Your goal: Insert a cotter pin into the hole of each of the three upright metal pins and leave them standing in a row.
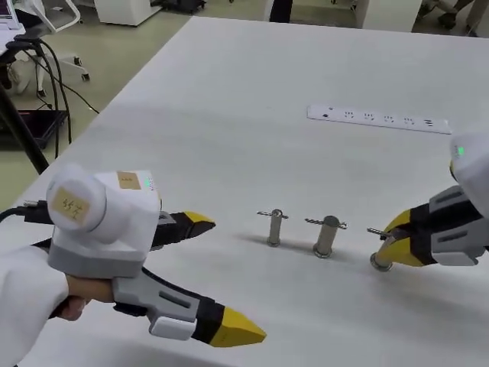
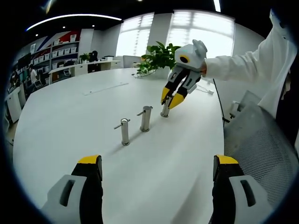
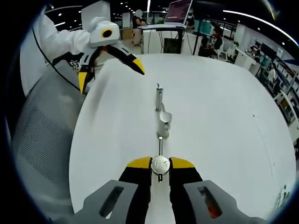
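Three upright metal pins stand in a row on the white table (image 1: 229,115): the left pin (image 1: 274,228), the middle pin (image 1: 325,237) and the right pin (image 1: 380,258). A cotter pin crosses the top of the left pin (image 1: 271,215) and of the middle pin (image 1: 325,223); another cotter pin (image 1: 376,232) sticks out of the right pin. My right gripper (image 1: 393,238) is shut on the right pin, whose round top (image 3: 160,164) sits between the yellow tips. My left gripper (image 1: 218,277) hovers open left of the row, holding nothing. The left gripper view shows the row (image 2: 146,118) and the right gripper (image 2: 172,97).
A white power strip (image 1: 378,118) lies on the table behind the row. Cables and a stand (image 1: 30,99) are off the table's left edge. A mesh chair (image 2: 254,135) stands beside the table. A potted plant (image 2: 156,58) is at the far end.
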Demonstrator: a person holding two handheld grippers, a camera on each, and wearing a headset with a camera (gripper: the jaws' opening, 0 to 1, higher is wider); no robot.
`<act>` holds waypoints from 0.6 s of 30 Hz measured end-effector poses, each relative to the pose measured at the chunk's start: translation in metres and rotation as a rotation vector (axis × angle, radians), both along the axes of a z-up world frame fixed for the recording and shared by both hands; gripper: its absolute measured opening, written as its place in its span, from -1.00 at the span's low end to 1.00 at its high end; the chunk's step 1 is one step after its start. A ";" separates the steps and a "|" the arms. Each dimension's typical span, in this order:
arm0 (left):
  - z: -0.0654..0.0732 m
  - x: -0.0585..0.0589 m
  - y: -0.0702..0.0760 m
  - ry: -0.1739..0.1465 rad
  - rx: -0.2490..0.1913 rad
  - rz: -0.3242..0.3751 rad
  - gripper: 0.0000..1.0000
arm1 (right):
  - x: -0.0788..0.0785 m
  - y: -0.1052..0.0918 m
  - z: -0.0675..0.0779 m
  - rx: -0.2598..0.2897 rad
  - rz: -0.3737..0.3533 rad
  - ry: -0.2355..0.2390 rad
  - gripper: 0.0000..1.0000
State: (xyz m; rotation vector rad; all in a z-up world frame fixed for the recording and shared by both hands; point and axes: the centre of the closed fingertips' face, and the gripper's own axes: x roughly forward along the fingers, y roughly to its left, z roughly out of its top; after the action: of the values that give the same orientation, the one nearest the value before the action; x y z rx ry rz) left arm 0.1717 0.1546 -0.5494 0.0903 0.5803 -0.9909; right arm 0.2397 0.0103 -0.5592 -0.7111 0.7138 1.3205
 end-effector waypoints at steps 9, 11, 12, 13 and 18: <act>-0.001 -0.001 0.001 0.000 0.008 0.015 0.96 | 0.008 0.003 -0.009 -0.002 0.051 -0.024 -0.84; -0.002 -0.003 0.001 0.008 0.009 0.013 0.96 | 0.009 0.003 -0.012 -0.003 0.050 -0.017 -0.84; -0.002 -0.003 0.001 0.008 0.009 0.013 0.96 | 0.009 0.002 -0.014 -0.003 0.050 -0.012 -0.84; -0.001 -0.004 0.001 0.007 0.009 0.014 0.96 | 0.008 0.001 -0.016 -0.003 0.054 -0.012 -0.84; -0.002 -0.005 0.001 0.010 0.005 0.012 0.93 | 0.007 0.000 -0.017 0.012 0.057 0.004 -0.84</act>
State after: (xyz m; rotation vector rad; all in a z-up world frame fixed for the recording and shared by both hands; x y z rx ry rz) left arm 0.1667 0.1554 -0.5511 0.0864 0.5921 -0.9788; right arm 0.2465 0.0101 -0.5766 -0.7242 0.6930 1.3777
